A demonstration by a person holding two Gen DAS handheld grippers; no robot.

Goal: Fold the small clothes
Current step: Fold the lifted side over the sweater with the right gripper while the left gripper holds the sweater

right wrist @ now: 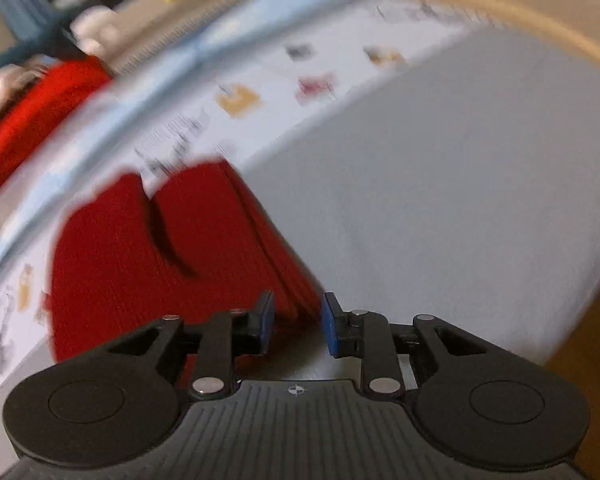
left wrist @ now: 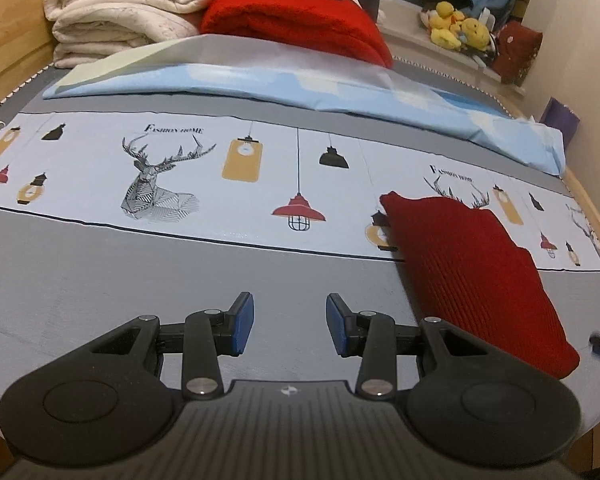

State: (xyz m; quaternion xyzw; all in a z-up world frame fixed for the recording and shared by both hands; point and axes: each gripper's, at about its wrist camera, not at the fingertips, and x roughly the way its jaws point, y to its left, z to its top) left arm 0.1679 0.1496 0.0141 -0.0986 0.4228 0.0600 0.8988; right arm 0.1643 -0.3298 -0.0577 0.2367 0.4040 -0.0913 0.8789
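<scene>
A dark red ribbed knit garment (left wrist: pixel 472 272) lies folded on the bed's grey sheet (left wrist: pixel 100 272), to the right of my left gripper (left wrist: pixel 290 320). That gripper hovers over bare sheet, its blue pads well apart with nothing between them. The right wrist view is blurred. There the same red garment (right wrist: pixel 160 264) spreads to the left, and its near corner shows in the gap of my right gripper (right wrist: pixel 298 320). The jaws stand apart and the pads do not press on the cloth. A dark blurred shape at the right edge of the left wrist view may be the right gripper.
A printed band with deer and lamps (left wrist: pixel 168 176) crosses the sheet. Behind it lie a light blue pillow (left wrist: pixel 300 88), a bright red blanket (left wrist: pixel 300 20) and stacked cream blankets (left wrist: pixel 124 8). Yellow plush toys (left wrist: pixel 456 28) sit on a far ledge. A wooden bed frame (right wrist: pixel 520 12) rims the mattress.
</scene>
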